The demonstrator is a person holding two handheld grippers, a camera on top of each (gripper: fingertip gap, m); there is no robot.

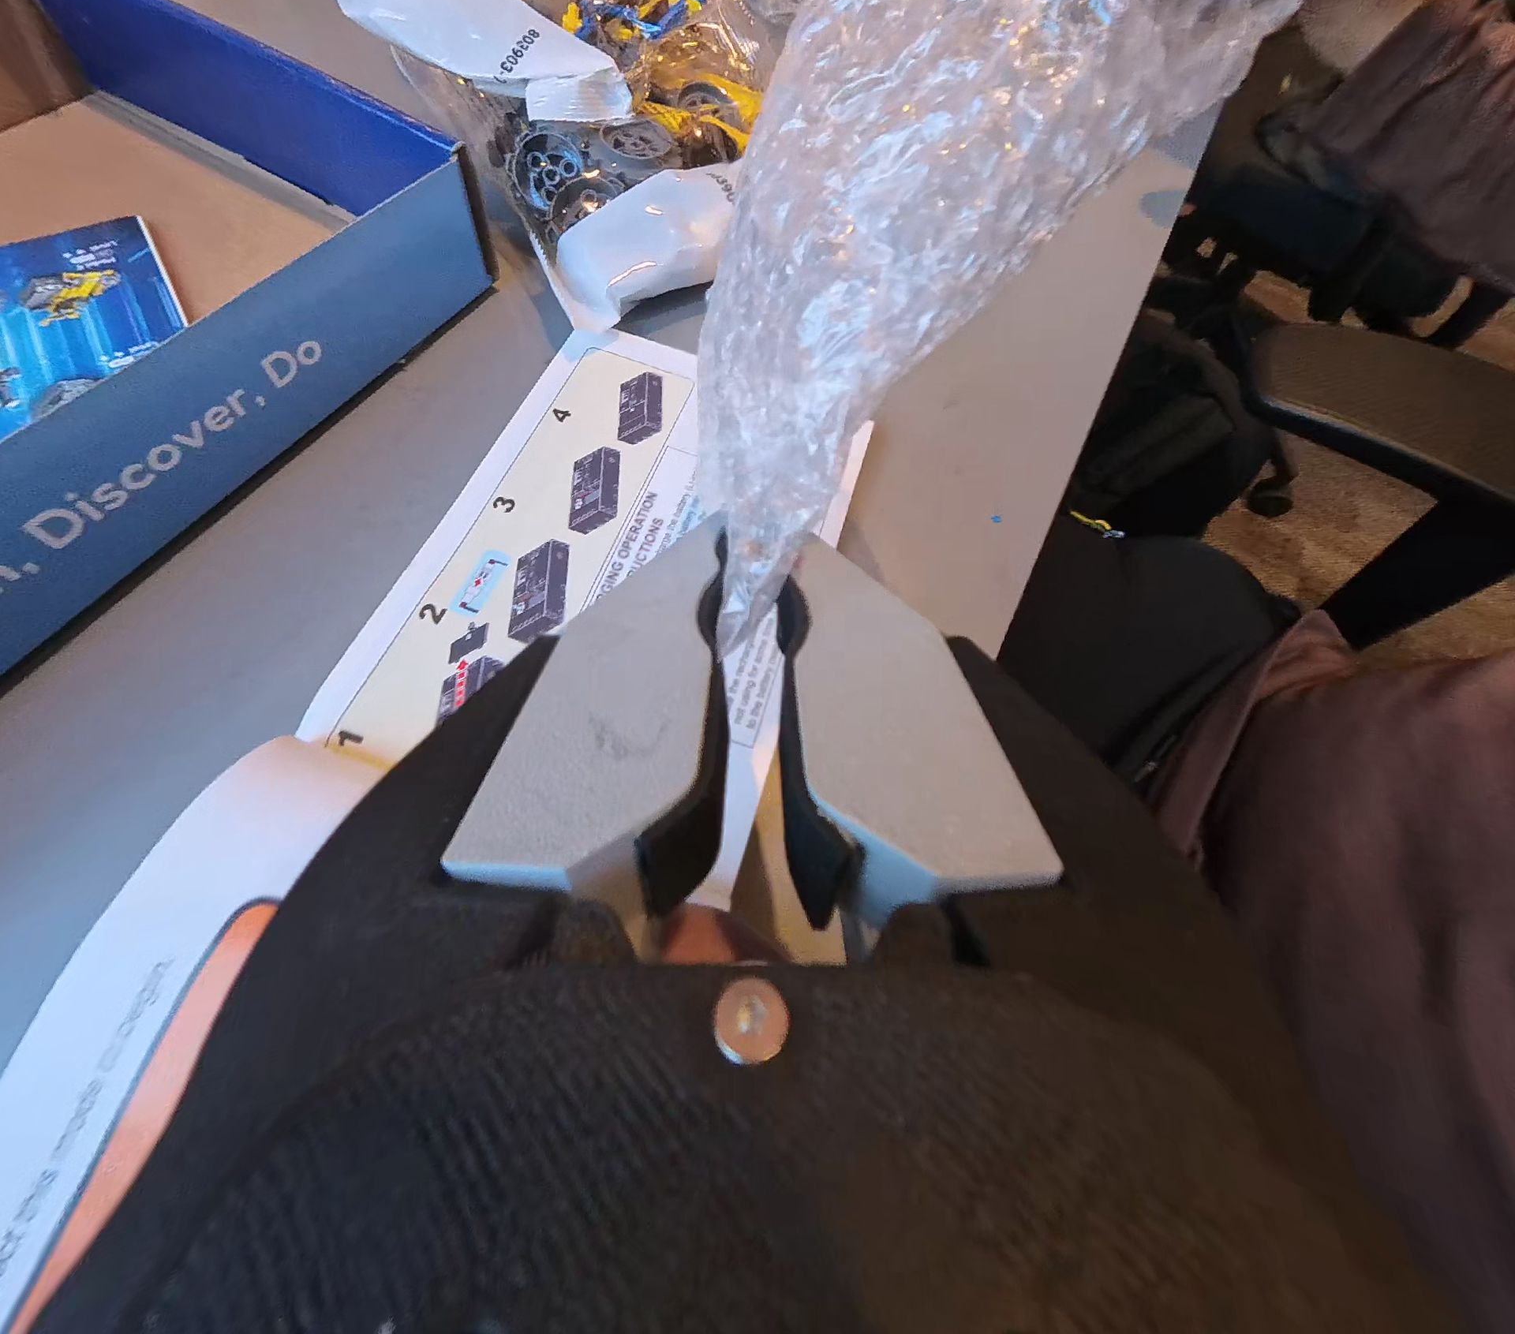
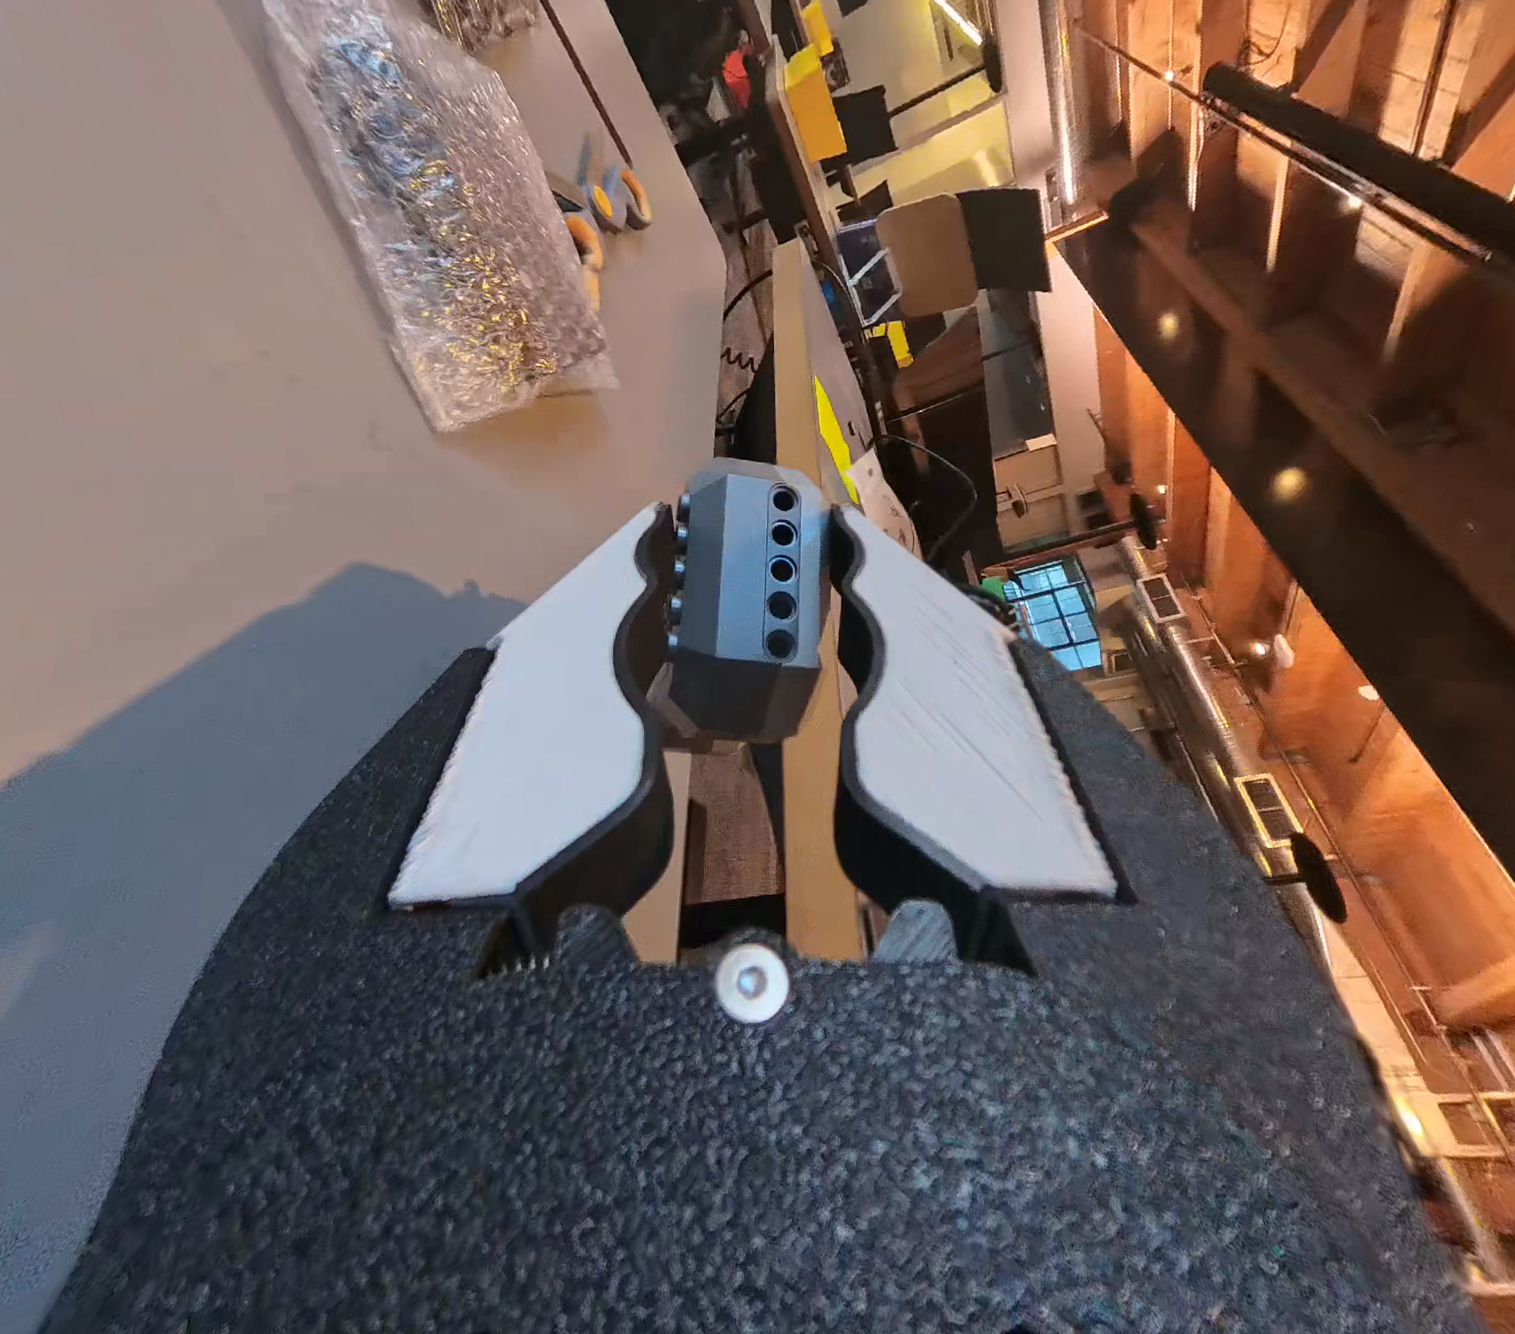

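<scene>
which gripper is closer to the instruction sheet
Left. The left gripper, shut on a bubble wrap bag, hangs right over the sheet. The right gripper holds a grey block; no sheet shows there.

The left tool (image 1: 750, 586) has grey fingers in a black body and pinches clear bubble wrap (image 1: 943, 147). The right tool (image 2: 742, 557) grips a dark grey block (image 2: 750, 598) with a row of round holes. The desk (image 1: 246, 598) is grey; the box (image 1: 238, 377) is blue.

Left claw (image 1: 752, 586) pinched; right claw (image 2: 748, 541) clamped.
</scene>
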